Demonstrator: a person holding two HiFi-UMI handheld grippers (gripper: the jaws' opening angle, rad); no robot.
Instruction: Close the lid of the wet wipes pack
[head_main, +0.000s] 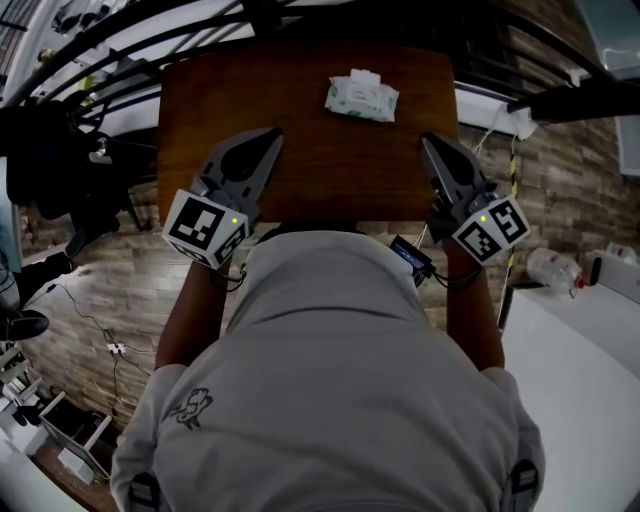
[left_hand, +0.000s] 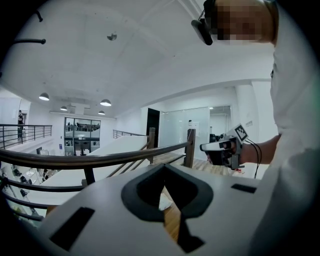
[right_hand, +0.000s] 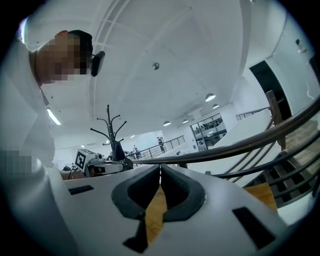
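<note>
The wet wipes pack (head_main: 361, 97), white with green print, lies at the far middle of the wooden table (head_main: 310, 160); a white flap stands up at its far edge. My left gripper (head_main: 270, 138) rests over the table's near left, jaws shut and empty, tips meeting (left_hand: 164, 169). My right gripper (head_main: 428, 141) hovers over the near right, also shut with nothing in it (right_hand: 160, 167). Both point towards the far edge and stay well short of the pack. Each gripper shows in the other's view: the right one (left_hand: 225, 150), the left one (right_hand: 97, 165).
A dark railing (left_hand: 100, 160) runs beyond the table's far edge. A white surface (head_main: 590, 360) and a clear bottle (head_main: 553, 268) lie at the right on the floor side. A coat stand (right_hand: 112, 132) rises at the left.
</note>
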